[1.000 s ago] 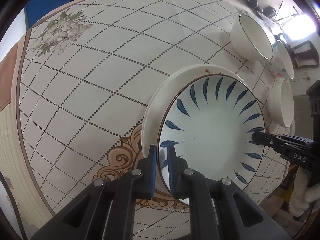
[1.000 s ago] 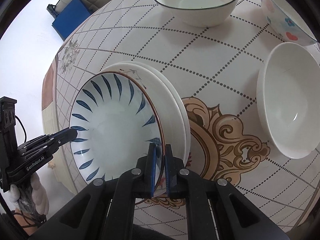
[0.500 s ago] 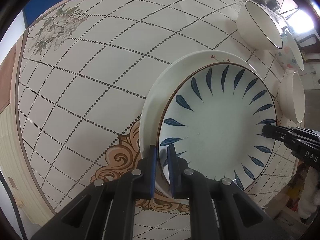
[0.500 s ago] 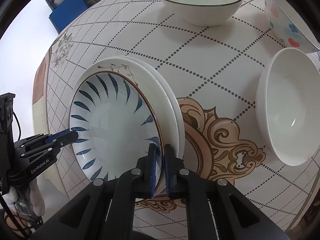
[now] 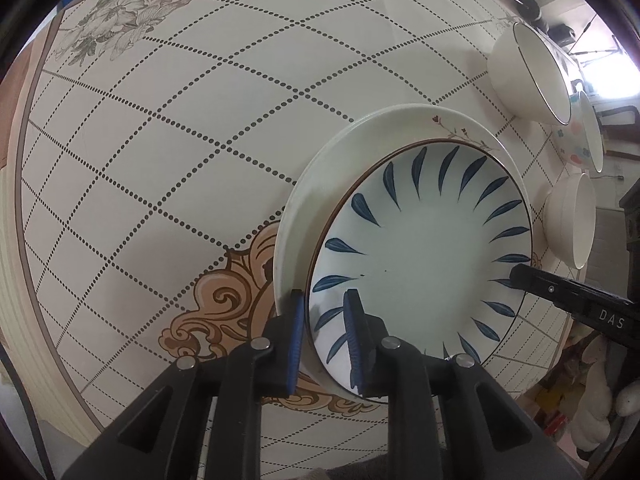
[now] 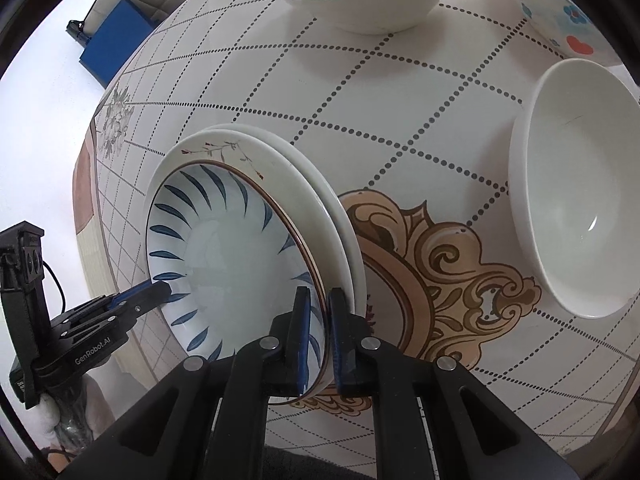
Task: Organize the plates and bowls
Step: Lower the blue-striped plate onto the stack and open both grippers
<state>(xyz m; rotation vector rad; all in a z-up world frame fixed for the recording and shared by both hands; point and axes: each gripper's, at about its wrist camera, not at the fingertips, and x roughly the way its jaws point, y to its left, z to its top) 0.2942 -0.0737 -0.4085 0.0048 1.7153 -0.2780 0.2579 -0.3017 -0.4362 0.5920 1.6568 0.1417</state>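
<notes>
Blue-leaf plate [image 5: 420, 264] atop white plates [image 5: 320, 184], left gripper [image 5: 322, 336] loosening, right gripper [image 6: 318, 332] pinching its rim.

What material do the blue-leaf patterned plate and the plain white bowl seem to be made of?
Blue-leaf patterned plate: probably glazed ceramic; smooth, softly shiny face, painted leaves, thin brown rim. Plain white bowl: probably glossy glazed ceramic or porcelain; a bright highlight shows inside. Melamine cannot be excluded.

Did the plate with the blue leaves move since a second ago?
Yes. The blue-leaf plate came down onto the white plate under it, which stays on the table. The left gripper jaws have just been opening around its rim.
</notes>
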